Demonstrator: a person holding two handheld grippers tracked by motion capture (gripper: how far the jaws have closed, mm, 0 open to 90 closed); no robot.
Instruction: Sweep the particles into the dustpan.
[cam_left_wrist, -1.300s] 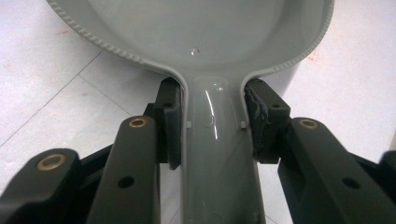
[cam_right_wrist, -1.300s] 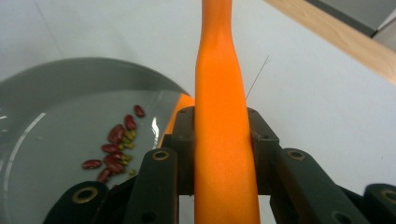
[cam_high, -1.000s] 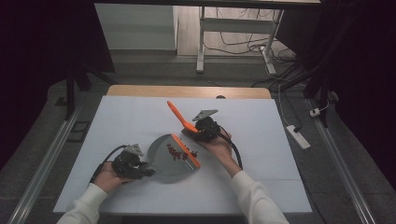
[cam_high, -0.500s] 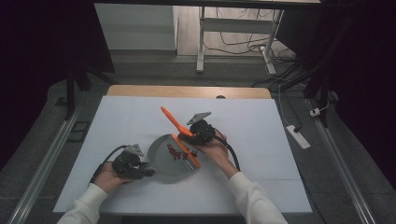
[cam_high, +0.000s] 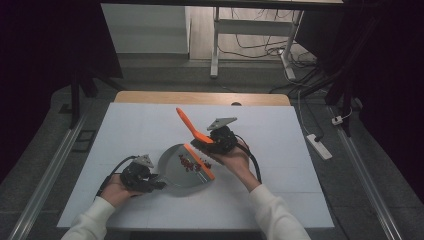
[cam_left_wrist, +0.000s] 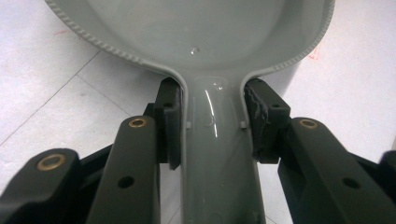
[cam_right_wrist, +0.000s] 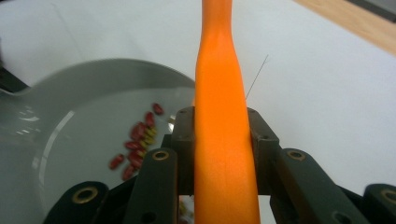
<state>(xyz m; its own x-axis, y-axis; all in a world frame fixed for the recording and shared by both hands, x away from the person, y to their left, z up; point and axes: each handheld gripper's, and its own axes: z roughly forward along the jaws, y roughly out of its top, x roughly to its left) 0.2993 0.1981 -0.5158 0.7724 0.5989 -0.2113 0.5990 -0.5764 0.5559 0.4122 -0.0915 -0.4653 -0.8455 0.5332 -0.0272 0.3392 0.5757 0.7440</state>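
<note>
Right gripper (cam_right_wrist: 219, 140) clamps orange brush (cam_right_wrist: 224, 154).

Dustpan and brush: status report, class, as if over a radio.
Left gripper shut on dustpan handle. Right gripper shut on orange brush. Red bits inside dustpan. Nothing in the way.

orange handle (cam_right_wrist: 223, 140): we lose both ends past the right gripper view's edges. grey dustpan (cam_left_wrist: 196, 32): far rim cut off. small red pieces (cam_high: 190, 163) in the dustpan: too small to identify.

On the counter (cam_high: 300, 165) sits the dustpan (cam_high: 175, 170), beans (cam_high: 189, 162) lying in it, the brush (cam_high: 192, 131) just behind.
</note>
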